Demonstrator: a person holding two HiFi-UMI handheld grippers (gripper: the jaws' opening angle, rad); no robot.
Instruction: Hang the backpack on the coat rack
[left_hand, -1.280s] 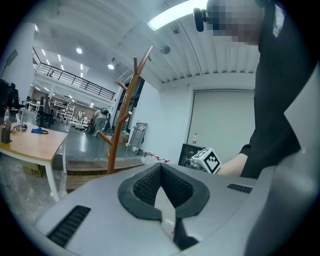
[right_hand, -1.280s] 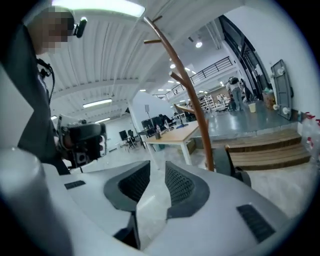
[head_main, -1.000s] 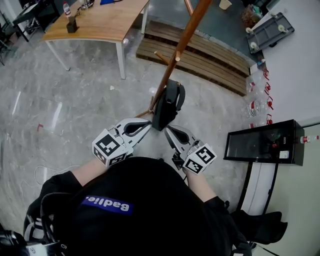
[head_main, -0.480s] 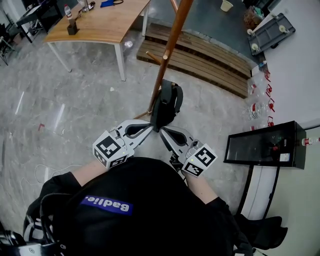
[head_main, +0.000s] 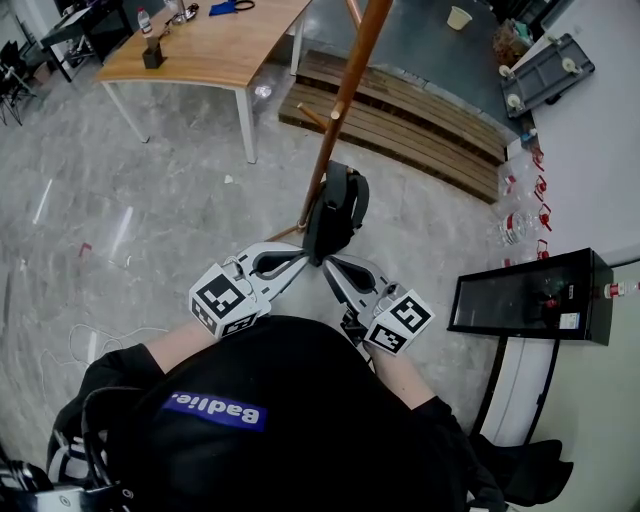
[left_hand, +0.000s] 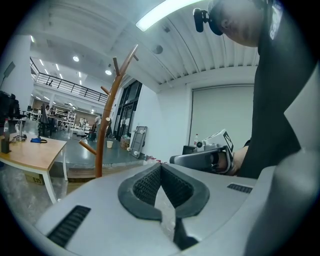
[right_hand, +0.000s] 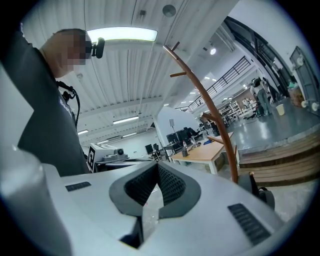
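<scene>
Head view shows blue label (head_main: 213, 411) reading "Badlie".

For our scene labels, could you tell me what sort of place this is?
Probably an open workshop or lab hall: polished grey floor, light wooden table with white legs, railed upper gallery.

1. Backpack (head_main: 336, 205): black, slim, upright, hanging against the rack's pole, just beyond the tips of the left gripper (head_main: 298, 252) and right gripper (head_main: 328, 266).
2. Coat rack (head_main: 345, 95): brown wooden pole with short pegs, rising directly behind the backpack, ahead of both grippers.
</scene>
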